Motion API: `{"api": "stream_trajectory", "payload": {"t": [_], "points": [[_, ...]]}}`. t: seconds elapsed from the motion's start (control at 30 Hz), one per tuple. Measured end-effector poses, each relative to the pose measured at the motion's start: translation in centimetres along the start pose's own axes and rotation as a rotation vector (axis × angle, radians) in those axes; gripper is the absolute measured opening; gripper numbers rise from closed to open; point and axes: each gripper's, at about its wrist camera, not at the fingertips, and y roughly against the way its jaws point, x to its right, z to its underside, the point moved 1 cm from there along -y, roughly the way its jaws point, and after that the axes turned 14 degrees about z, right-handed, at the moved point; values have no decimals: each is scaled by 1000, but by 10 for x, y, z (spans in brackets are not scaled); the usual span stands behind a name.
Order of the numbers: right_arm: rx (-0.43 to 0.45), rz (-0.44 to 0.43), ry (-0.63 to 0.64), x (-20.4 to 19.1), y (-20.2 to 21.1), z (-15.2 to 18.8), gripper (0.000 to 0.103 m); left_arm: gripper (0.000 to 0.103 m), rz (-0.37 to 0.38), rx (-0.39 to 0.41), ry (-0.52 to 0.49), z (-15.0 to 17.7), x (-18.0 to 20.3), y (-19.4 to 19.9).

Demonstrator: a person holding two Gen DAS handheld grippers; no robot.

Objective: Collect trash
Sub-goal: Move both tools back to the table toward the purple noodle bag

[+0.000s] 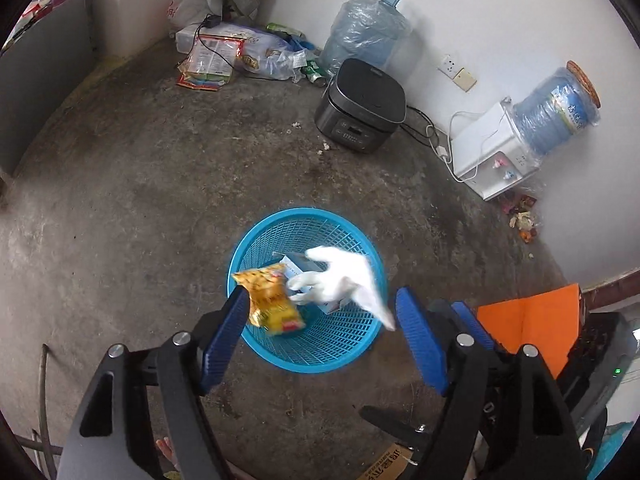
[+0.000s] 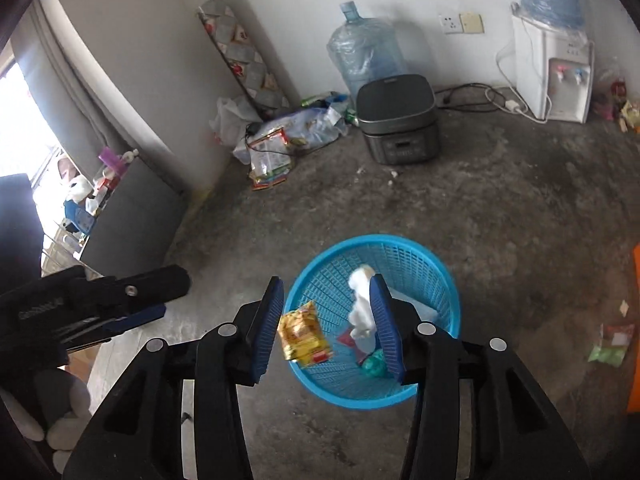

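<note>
A blue mesh basket (image 1: 280, 216) (image 2: 400, 240) stands on the concrete floor below both grippers. My left gripper (image 1: 322, 294) is open over it. A blurred yellow snack packet (image 1: 272, 300) (image 2: 304, 336) hangs in the air by its left finger, above the basket's mouth. My right gripper (image 2: 326, 280) is also open. A blurred white tissue (image 2: 360, 304) (image 1: 348, 276) hangs loose beside its right finger, over the basket. A pale box (image 1: 296, 264), a green scrap (image 2: 374, 364) and a red scrap (image 2: 348, 338) lie inside the basket. The left gripper (image 2: 120, 300) shows at the left of the right wrist view.
A dark rice cooker (image 1: 360, 104), a water jug (image 1: 364, 32) and a white water dispenser (image 1: 492, 148) stand along the wall. Bags and packets (image 1: 224, 56) pile in the corner. Wrappers (image 2: 612, 344) lie on the floor right of the basket, more (image 1: 520, 216) by the dispenser.
</note>
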Motion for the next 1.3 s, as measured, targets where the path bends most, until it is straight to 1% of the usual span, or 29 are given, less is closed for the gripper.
{"api": "stream_trajectory", "payload": {"t": [0.03, 0.1, 0.2, 0.23, 0.27, 0.33, 0.37, 0.43, 0.53, 0.63, 0.8, 0.93, 1.0, 1.1, 1.2, 1.27, 1.3], "points": [[2, 5, -17, 3, 3, 3, 45, 74, 5, 0, -11, 2, 1, 4], [7, -6, -46, 7, 9, 6, 45, 74, -10, 18, -49, 3, 2, 19], [33, -27, -76, 5, 29, 8, 45, 74, -5, 73, -97, 5, 10, 52], [46, -39, -79, 0, 35, 7, 47, 75, -3, 99, -116, 7, 13, 68], [64, -51, -80, -3, 45, 7, 48, 77, -7, 129, -142, 9, 17, 86], [112, -79, -77, -10, 59, 5, 55, 81, -24, 201, -194, 16, 25, 126], [135, -98, -75, -14, 69, 6, 57, 81, -24, 231, -215, 20, 28, 147], [174, -148, -73, -22, 91, 8, 64, 81, -23, 280, -242, 33, 34, 190], [218, -237, -68, -37, 122, 13, 69, 81, -37, 363, -283, 62, 38, 256], [230, -340, -18, -60, 148, 18, 72, 81, -77, 437, -292, 100, 33, 316], [233, -508, 121, -107, 187, 31, 74, 81, -151, 531, -224, 176, 3, 399], [230, -600, 222, -139, 212, 42, 74, 81, -251, 621, -125, 237, -30, 455], [219, -628, 271, -154, 221, 47, 74, 81, -312, 672, -73, 266, -43, 482], [179, -668, 356, -175, 230, 55, 75, 81, -373, 765, 22, 307, -57, 521], [155, -717, 400, -192, 232, 67, 75, 81, -417, 852, 90, 346, -70, 551], [101, -749, 416, -205, 226, 77, 75, 81, -449, 871, 151, 363, -82, 562], [72, -765, 429, -212, 222, 83, 75, 81, -448, 876, 169, 370, -89, 565]]}}
